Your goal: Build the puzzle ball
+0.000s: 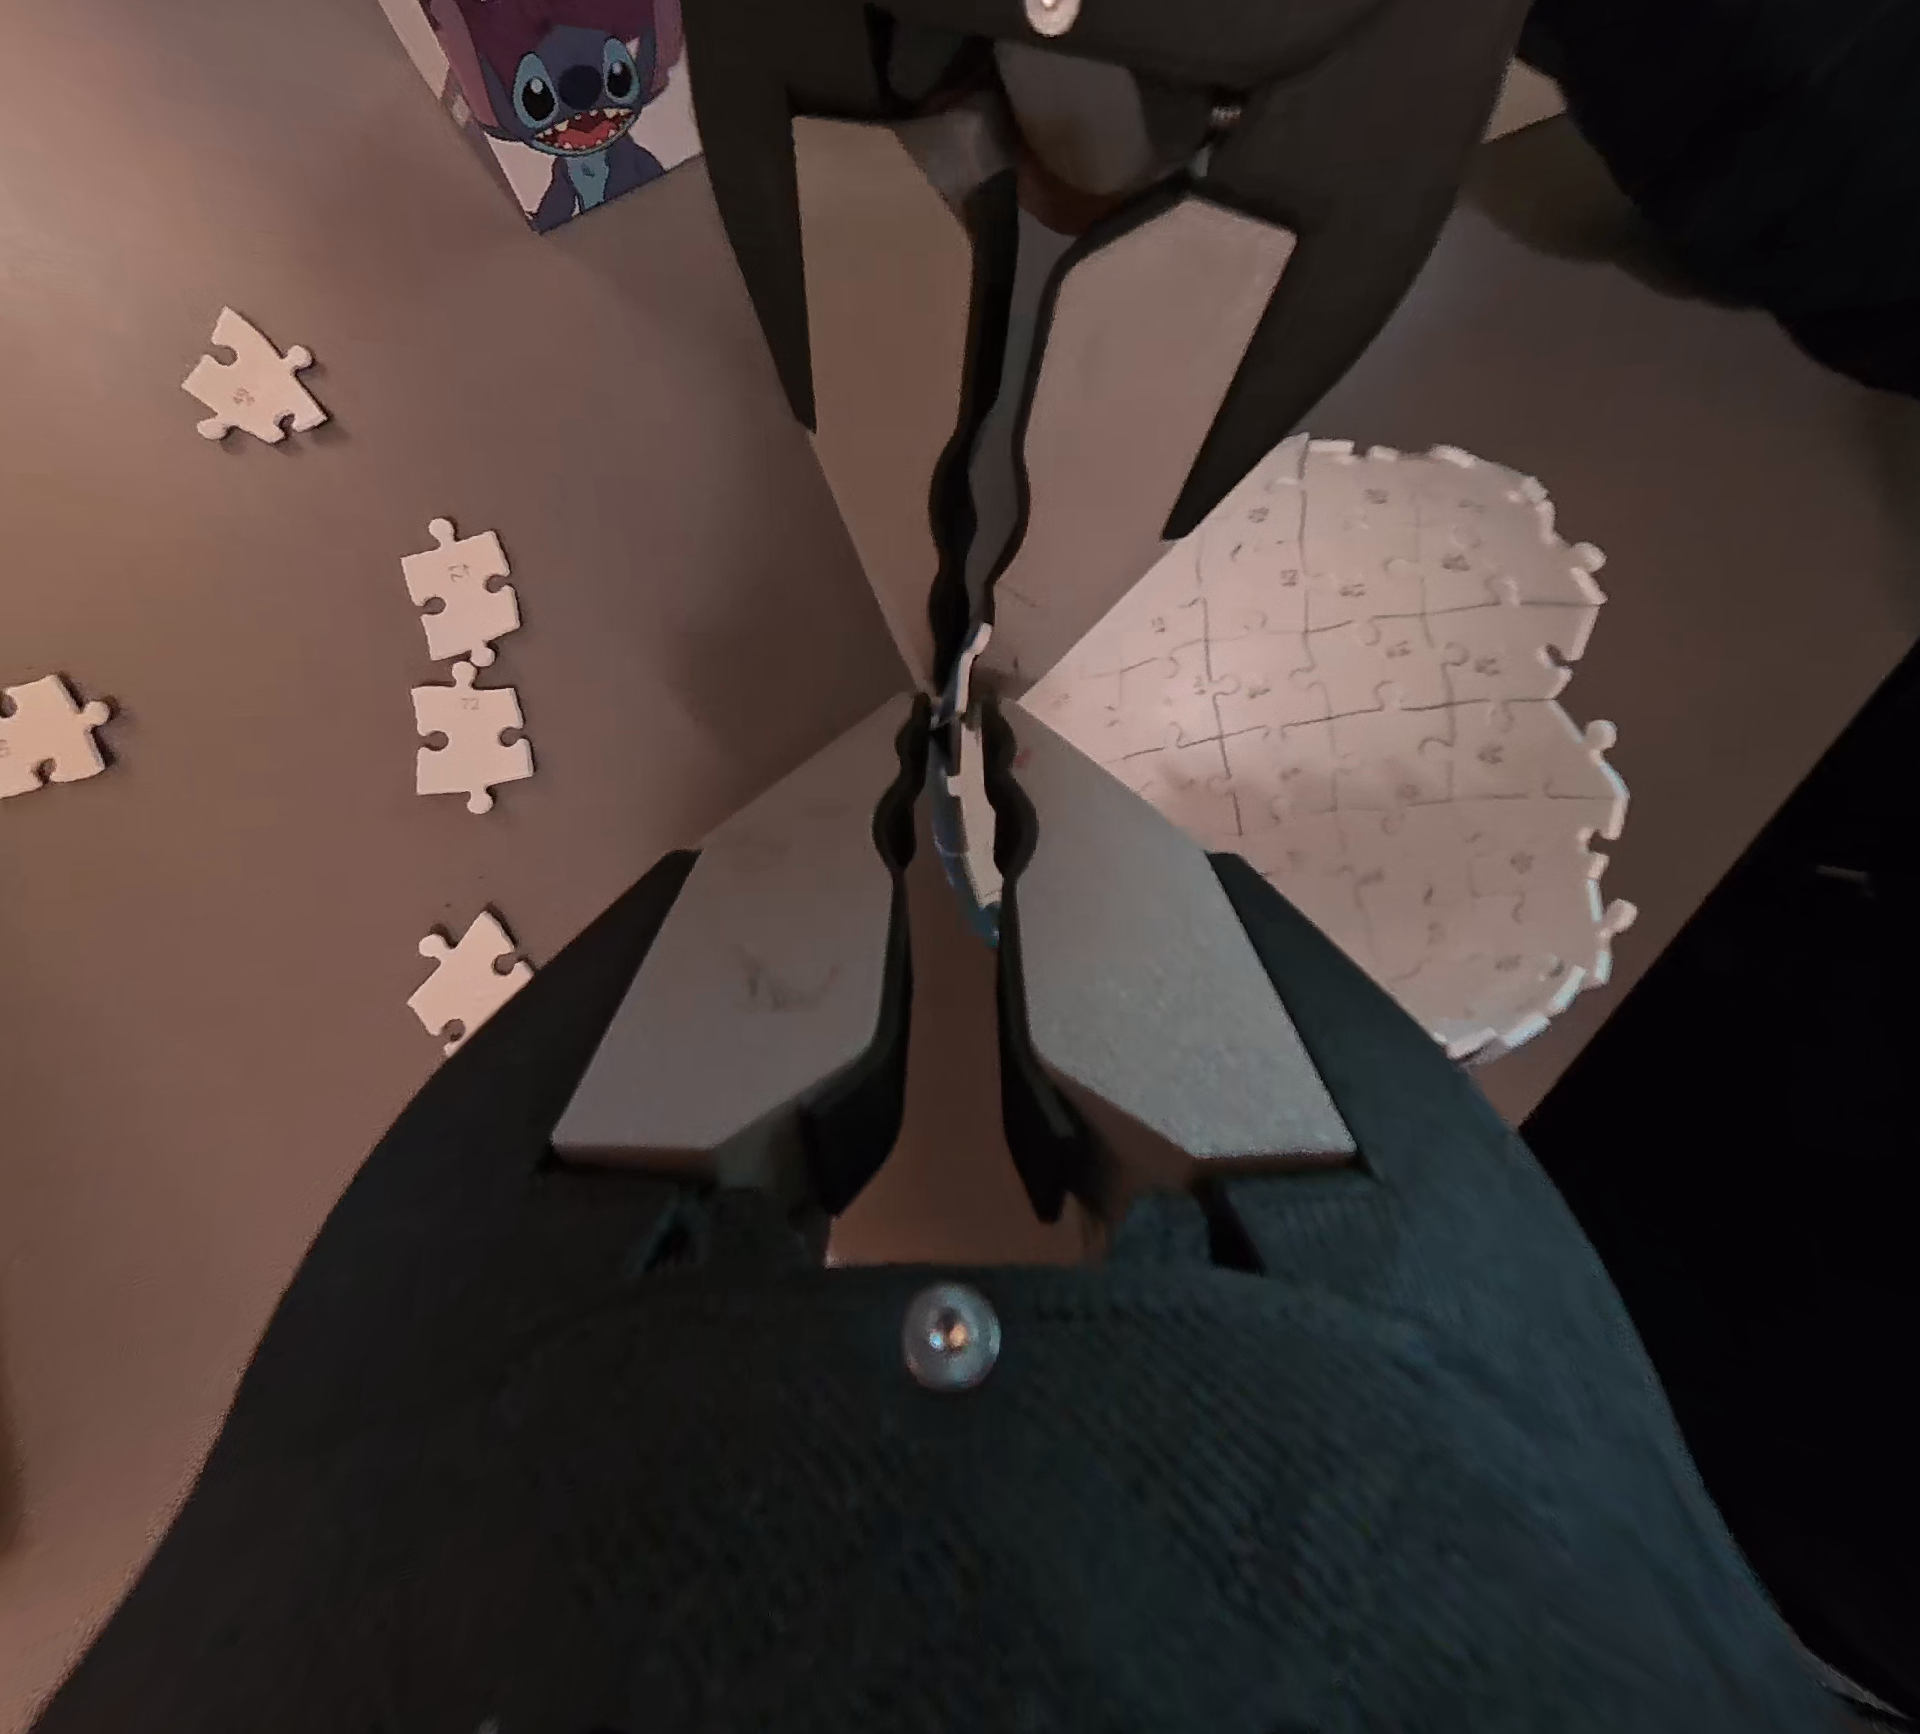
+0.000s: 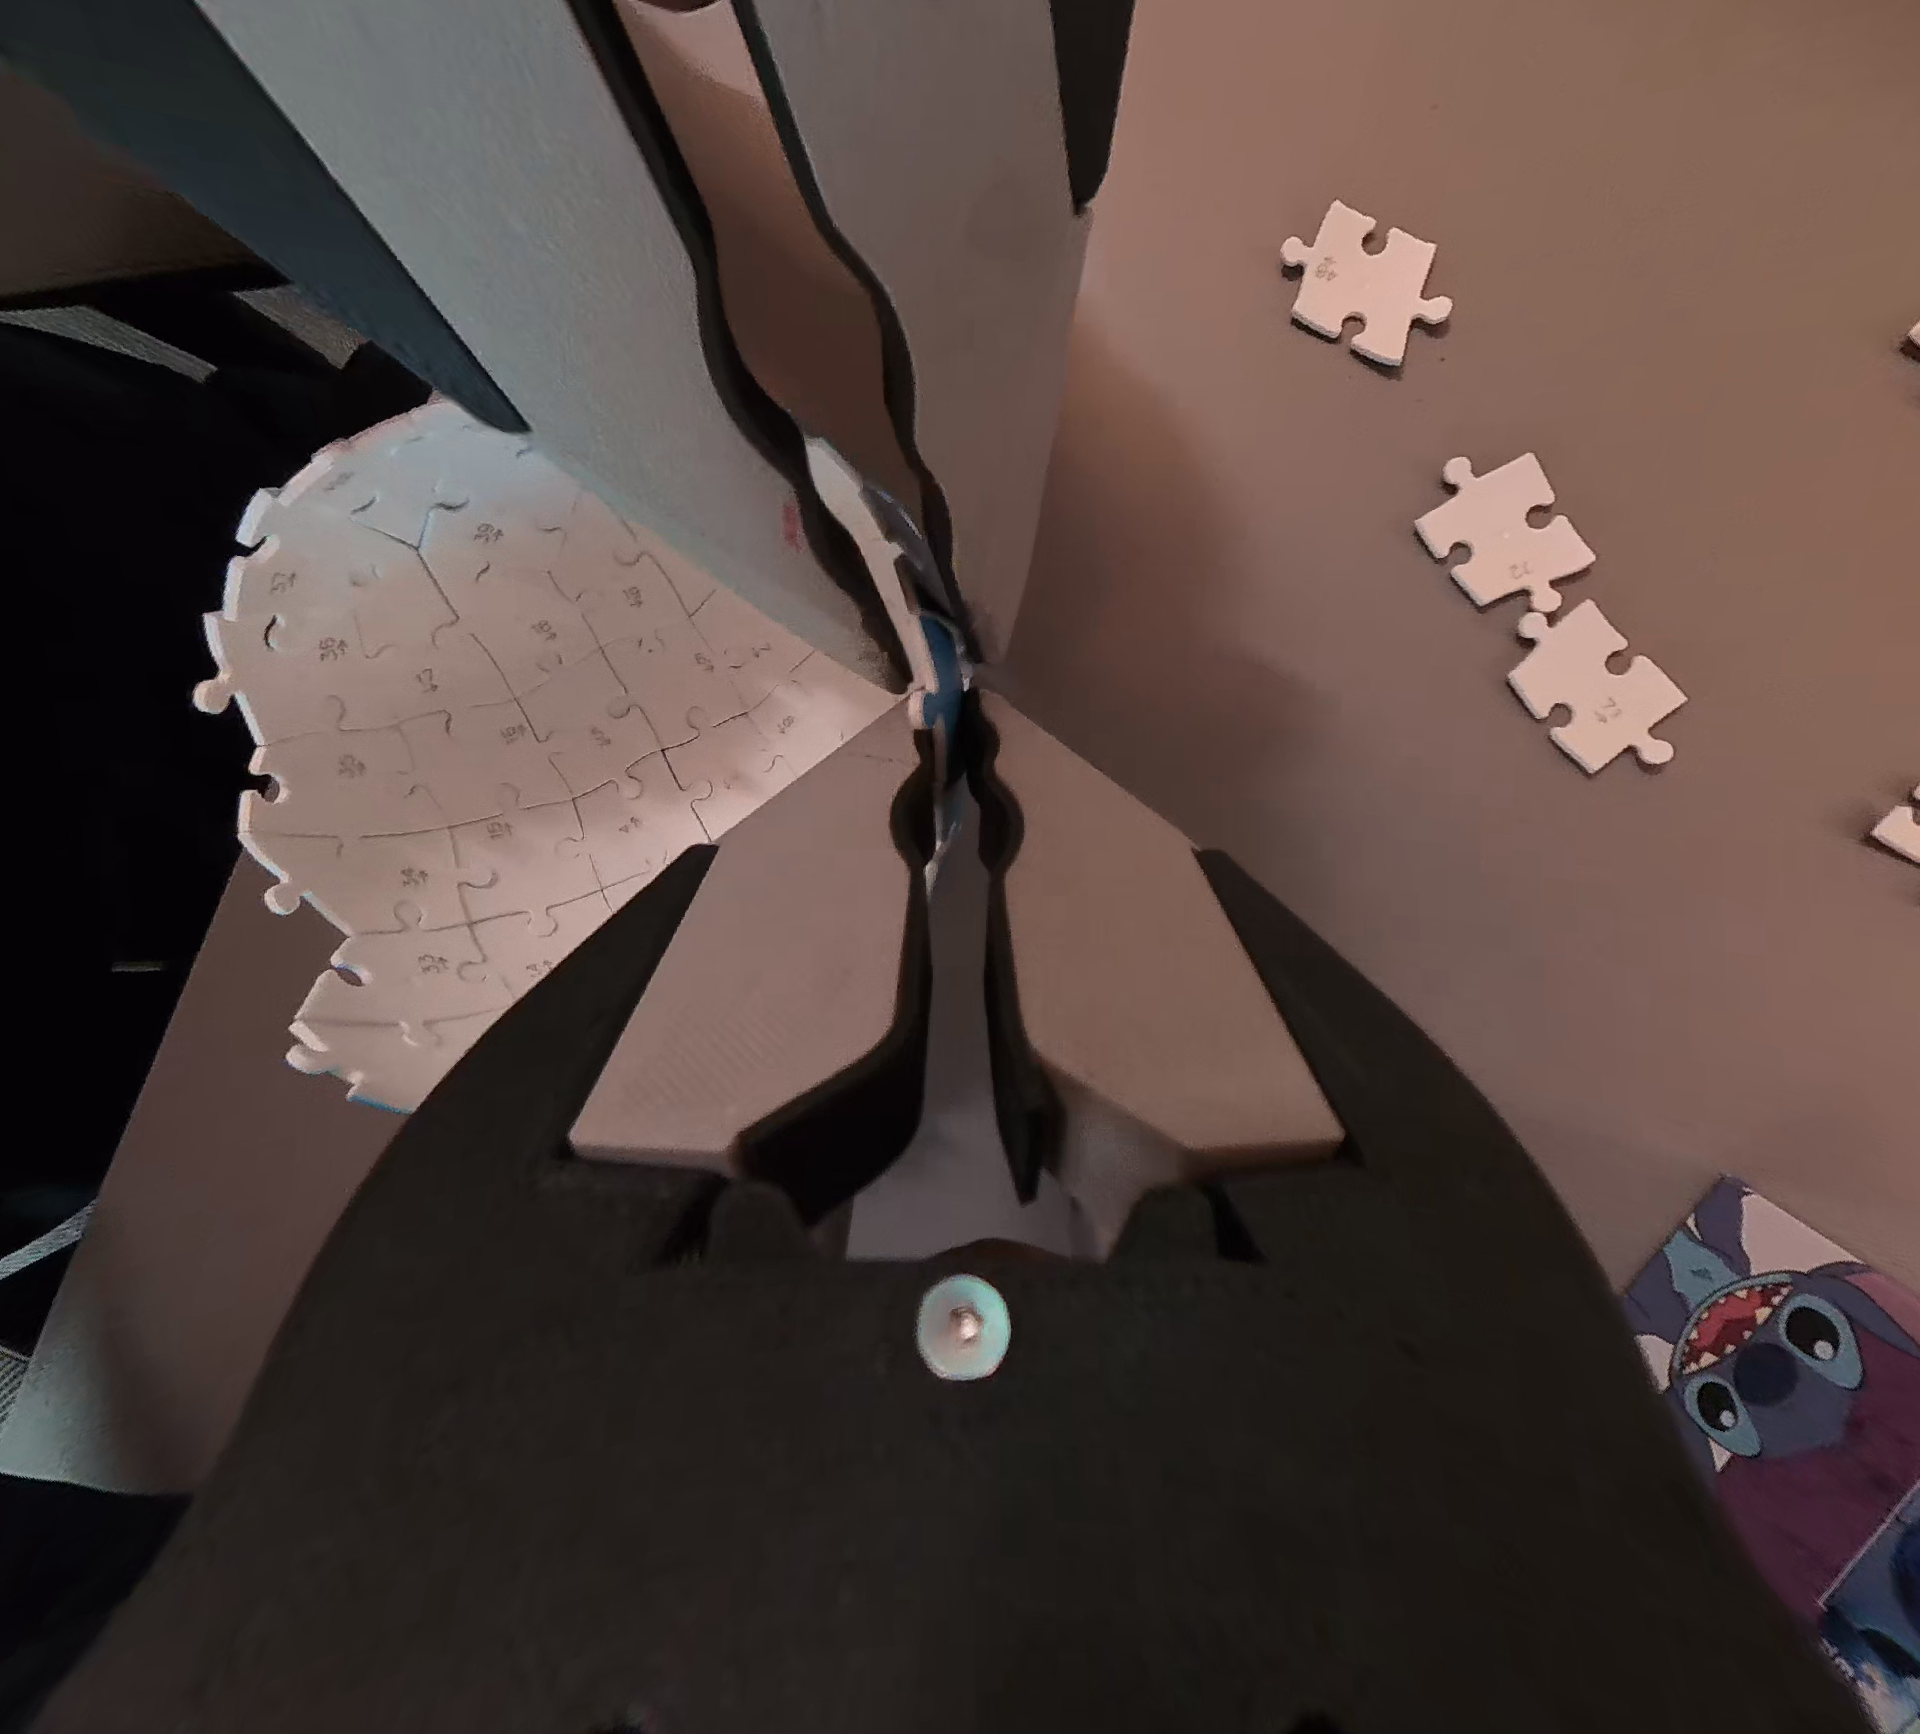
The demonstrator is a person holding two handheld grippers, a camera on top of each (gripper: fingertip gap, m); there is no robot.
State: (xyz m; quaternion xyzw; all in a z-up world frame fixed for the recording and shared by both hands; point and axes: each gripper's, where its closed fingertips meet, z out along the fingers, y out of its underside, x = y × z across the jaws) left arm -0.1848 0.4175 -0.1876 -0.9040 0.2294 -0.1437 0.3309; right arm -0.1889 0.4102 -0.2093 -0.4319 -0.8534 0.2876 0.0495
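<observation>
Left hand-held gripper (image 1: 961,811) and right hand-held gripper (image 2: 951,801) meet tip to tip, each pinching a curved white-and-blue plastic puzzle piece (image 1: 971,837). Beside them: half-built white puzzle-ball shell (image 1: 1382,728). Several loose white pieces (image 1: 462,588) remain on the surface (image 1: 260,1165); roughly half done.

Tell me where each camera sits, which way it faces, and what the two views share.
Left wrist view: on the left gripper, looking down along its jaws at the table; right gripper meets it tip to tip from above.
Right wrist view: on the right gripper, looking down; left gripper enters from above.
Shared: a piece pinched between both, the half ball, loose pieces, the box.
</observation>
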